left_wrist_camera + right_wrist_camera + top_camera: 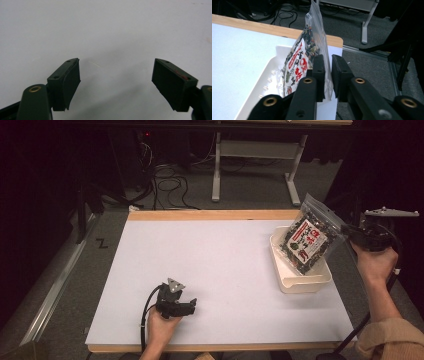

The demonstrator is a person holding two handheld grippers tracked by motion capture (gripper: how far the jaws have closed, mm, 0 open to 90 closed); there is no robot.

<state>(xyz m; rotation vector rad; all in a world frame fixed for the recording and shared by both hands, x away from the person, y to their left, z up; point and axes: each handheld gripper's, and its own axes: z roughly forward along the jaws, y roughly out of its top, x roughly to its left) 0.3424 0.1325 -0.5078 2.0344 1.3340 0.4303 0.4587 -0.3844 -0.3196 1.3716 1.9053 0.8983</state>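
Observation:
A clear plastic bag (309, 238) of dark dried food with a red and white label hangs tilted over a white tray (298, 282) at the table's right side. My right gripper (350, 231) is shut on the bag's right edge; in the right gripper view the bag (304, 60) is pinched between the two black jaws of that gripper (328, 61), above the tray (268, 75). My left gripper (192, 306) rests low over the white table near the front, left of centre. Its jaws stand wide apart in the left gripper view (116, 75), with nothing between them.
The white table top (215, 265) has a wooden edge at the back and front. Beyond it lie grey floor, cables (167, 185) and a grey table frame (260, 155). A cable trails from each gripper.

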